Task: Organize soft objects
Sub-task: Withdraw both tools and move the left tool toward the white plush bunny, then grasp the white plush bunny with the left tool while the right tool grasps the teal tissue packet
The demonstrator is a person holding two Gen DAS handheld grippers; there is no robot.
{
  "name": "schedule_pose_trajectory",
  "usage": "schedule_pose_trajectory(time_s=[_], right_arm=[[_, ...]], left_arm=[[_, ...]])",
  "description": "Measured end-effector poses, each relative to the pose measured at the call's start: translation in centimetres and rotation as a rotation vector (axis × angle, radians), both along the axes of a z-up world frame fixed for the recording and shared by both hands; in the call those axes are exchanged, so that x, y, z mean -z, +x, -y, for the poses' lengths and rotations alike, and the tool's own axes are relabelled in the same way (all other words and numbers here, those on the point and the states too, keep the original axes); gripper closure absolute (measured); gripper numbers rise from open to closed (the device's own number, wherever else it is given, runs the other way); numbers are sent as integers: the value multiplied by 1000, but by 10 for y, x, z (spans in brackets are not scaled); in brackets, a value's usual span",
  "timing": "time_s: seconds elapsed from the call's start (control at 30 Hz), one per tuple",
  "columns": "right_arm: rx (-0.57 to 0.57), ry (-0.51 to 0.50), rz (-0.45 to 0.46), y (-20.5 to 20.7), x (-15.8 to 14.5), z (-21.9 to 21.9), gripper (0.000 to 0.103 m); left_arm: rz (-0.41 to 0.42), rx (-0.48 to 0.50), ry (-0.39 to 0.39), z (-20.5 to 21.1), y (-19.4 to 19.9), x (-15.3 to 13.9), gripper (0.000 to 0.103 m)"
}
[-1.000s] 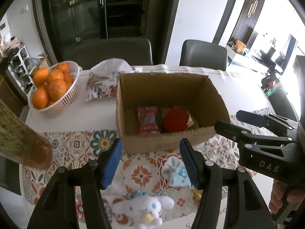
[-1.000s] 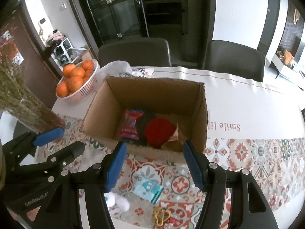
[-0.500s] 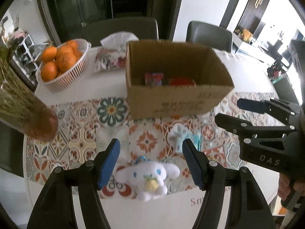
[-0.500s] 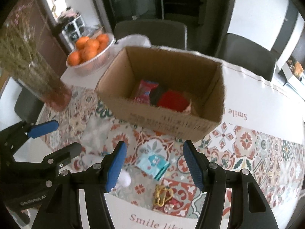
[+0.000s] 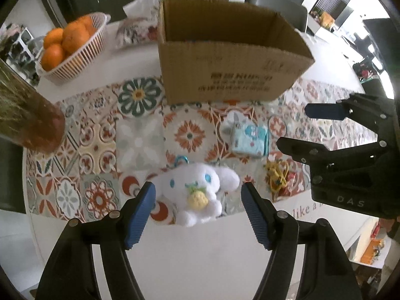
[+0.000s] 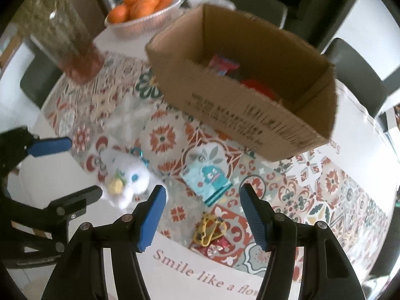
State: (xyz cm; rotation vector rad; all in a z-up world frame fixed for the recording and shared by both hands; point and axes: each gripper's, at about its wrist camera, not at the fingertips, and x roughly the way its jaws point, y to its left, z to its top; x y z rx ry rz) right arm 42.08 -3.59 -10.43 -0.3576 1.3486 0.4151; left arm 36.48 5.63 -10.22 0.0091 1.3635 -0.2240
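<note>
Covering white table (image 5: 75,227), patterned runner (image 5: 140,135).

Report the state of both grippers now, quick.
Left gripper: jaws opening, straddling the white plush toy, not gripping it.
Right gripper: open, holding nothing.

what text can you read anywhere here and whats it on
"Smile like a flo", cut off by the picture's edge: tablecloth.
"like a", part of the same line: tablecloth, left wrist view.
"DAS": body of the right gripper.
Dark print on the box front: too blurred to read.
Print on the blue packet: too small to read.
</note>
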Motion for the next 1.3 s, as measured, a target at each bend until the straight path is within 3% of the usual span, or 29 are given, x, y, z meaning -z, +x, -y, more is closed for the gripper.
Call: schedule_pose_trajectory(time_s=[0.17,0.57,0.87,1.3], right_arm=[[-71,-48,-85,2,23,-8,36],[-191,-156,-172,11,64,-20,34],[-247,-215,-195,17,95,-23,34],[-330,-250,-199,26,134,-31,34]], left_arm=[[-78,9,1,2,-1,18,33],[-247,6,-6,3,6,64,33],[-346,-29,-20,2,8,99,33],[-413,-78,-60,7,15,135,33]])
